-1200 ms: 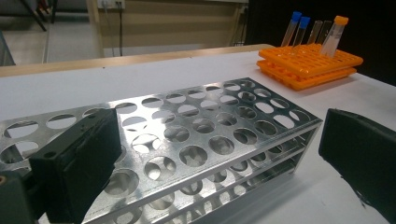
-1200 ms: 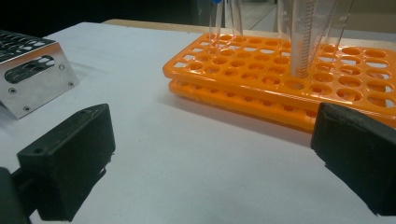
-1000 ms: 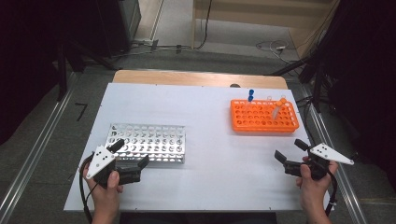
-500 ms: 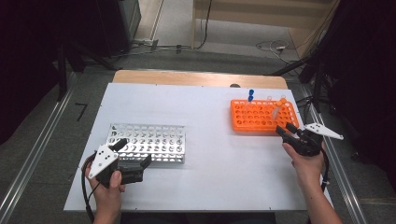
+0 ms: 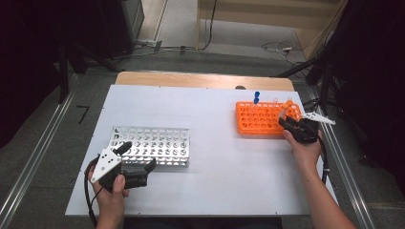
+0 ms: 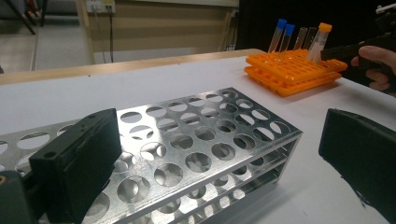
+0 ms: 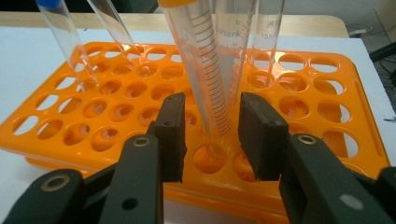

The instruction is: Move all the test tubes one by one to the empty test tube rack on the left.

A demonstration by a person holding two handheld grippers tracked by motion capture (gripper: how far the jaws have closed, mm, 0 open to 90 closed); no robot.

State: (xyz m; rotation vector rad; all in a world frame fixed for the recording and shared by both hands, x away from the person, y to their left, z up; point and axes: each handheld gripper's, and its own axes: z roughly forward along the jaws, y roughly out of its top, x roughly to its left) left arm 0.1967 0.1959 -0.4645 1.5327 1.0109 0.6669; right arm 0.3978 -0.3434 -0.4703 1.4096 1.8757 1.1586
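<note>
The right gripper's (image 7: 210, 140) fingers, just closing, flank the orange-capped tube (image 7: 201, 70) without touching it; the tube stands in the orange rack's (image 7: 327, 121) near row. Well apart from that rack, the left gripper's (image 6: 219, 158) fingers stand wide apart beside the metal rack (image 6: 201, 144) on the bench (image 5: 215, 157).

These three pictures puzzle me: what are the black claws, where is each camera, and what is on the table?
No robot here: a person holds a hand-operated two-jaw gripper in each hand. The high view looks down on the white table; each of the other two cameras rides on a gripper and looks along its jaws. The left gripper rests open beside a metal rack of empty holes. The right gripper has just been closing around a clear tube with an orange cap, which stands in the orange rack; gaps remain beside both pads, so it is not yet gripped. Other tubes stand there too, some with blue caps.
</note>
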